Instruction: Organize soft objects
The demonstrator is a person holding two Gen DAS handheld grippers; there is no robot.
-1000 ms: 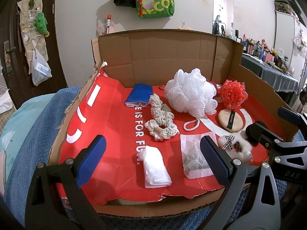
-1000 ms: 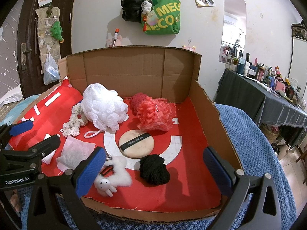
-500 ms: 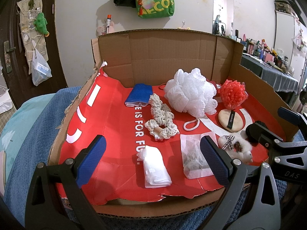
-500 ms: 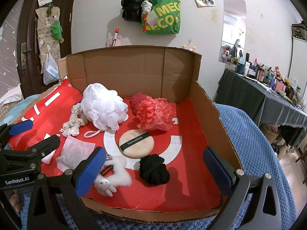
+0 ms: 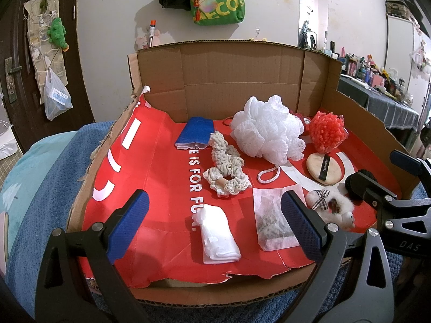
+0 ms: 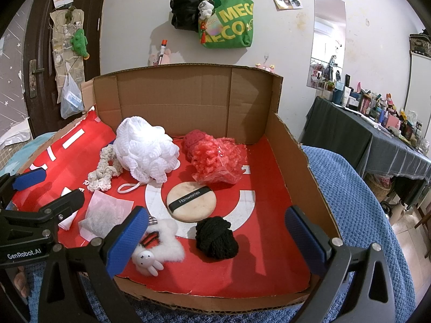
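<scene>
nothing moved; both claws (image 5: 212,224) (image 6: 215,238) apart, empty; puff (image 6: 191,201) strap reads "hanweimei".

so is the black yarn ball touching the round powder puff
Apart. The right wrist view shows a strip of red liner between the black yarn ball and the powder puff.
</scene>
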